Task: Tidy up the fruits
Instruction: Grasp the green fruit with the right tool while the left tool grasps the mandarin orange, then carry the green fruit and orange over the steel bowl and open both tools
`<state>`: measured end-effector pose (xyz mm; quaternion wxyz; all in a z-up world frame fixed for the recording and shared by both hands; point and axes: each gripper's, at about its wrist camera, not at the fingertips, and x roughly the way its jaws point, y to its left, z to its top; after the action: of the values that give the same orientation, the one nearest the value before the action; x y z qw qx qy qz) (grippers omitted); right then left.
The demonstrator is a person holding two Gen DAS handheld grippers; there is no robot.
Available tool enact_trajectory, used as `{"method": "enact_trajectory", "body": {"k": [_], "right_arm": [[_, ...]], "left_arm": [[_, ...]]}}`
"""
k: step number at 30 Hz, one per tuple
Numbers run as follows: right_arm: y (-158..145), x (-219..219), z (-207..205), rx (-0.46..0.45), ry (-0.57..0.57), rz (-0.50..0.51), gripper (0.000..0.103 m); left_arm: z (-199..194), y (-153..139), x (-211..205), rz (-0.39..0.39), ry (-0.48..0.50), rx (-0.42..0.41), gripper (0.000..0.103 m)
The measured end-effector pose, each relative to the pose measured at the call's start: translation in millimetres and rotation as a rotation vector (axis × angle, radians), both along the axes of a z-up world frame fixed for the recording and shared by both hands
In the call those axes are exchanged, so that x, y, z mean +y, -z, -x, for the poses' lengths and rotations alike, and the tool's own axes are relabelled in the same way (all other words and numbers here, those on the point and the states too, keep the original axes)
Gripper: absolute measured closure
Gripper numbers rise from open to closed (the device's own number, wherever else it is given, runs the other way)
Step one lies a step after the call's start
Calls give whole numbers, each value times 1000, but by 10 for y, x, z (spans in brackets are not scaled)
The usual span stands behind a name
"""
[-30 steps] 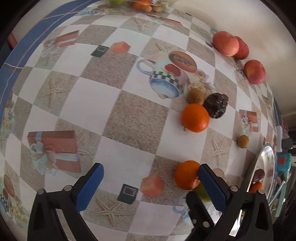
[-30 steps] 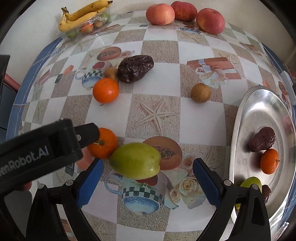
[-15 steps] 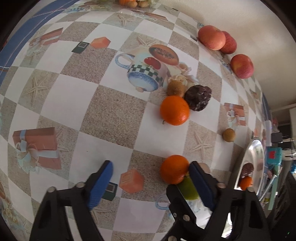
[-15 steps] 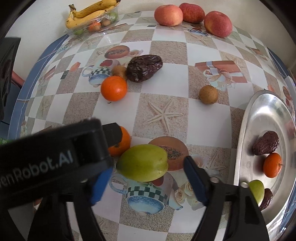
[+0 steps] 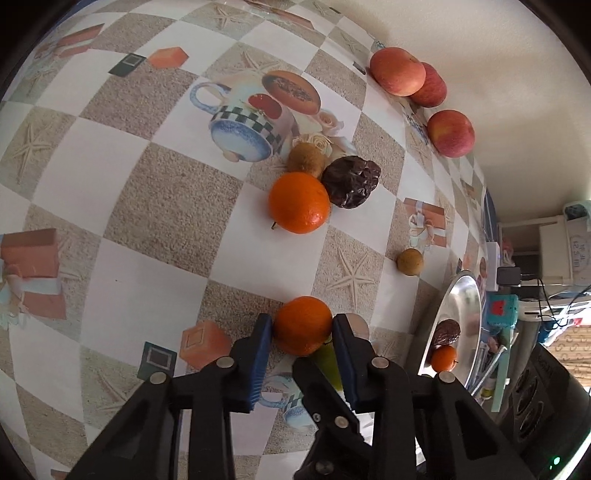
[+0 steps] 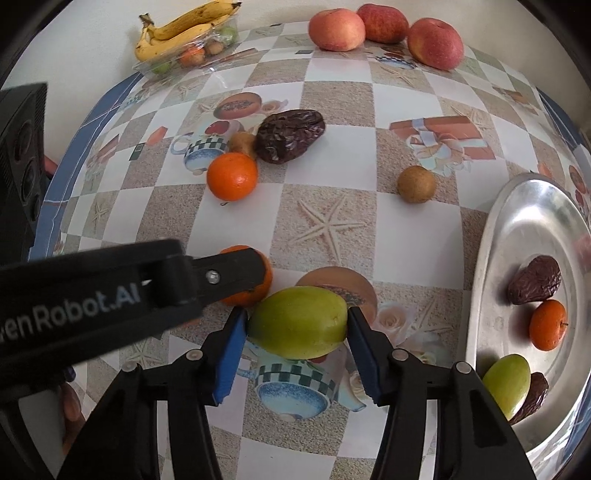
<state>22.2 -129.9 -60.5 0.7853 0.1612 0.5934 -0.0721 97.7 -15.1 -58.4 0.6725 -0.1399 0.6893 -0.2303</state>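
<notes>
Checkered tablecloth (image 6: 325, 192); my left gripper (image 5: 303, 328) clamps an orange (image 5: 302, 325); my right gripper (image 6: 297, 325) clamps a green fruit (image 6: 297, 322); metal tray (image 6: 491, 280) right.

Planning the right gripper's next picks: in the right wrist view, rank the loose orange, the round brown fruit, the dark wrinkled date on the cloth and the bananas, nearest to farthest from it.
1. Round brown fruit, ahead right; loose orange, ahead left: too close to call.
2. Dark wrinkled date, beyond the orange.
3. Bananas, far left by the wall.
</notes>
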Motion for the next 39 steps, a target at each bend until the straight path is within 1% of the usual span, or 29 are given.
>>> {"method": "enact_trajectory", "body": {"k": [5, 8, 14, 18, 23, 29, 34, 39], "right_arm": [[-22, -76, 53, 9, 24, 14, 47], [-59, -146, 109, 12, 46, 28, 47], [-186, -228, 156, -28, 75, 23, 47], [-296, -257, 192, -57, 86, 29, 47], [-409, -290, 225, -74, 90, 33, 47], [-441, -336, 212, -78, 100, 52, 47], [-458, -396, 245, -83, 110, 61, 47], [-510, -588, 353, -99, 157, 50, 47]], "left_arm": [[-42, -25, 90, 8, -46, 1, 70], [-73, -51, 197, -16, -77, -16, 70], [-119, -78, 366, -29, -137, -28, 70], [-137, -161, 413, -13, -158, -52, 70], [-129, -226, 395, -3, -152, -65, 70], [-75, -269, 300, 6, -131, -74, 70], [-18, -360, 177, 18, -103, -99, 70], [48, -427, 28, 24, -69, -115, 70]]}}
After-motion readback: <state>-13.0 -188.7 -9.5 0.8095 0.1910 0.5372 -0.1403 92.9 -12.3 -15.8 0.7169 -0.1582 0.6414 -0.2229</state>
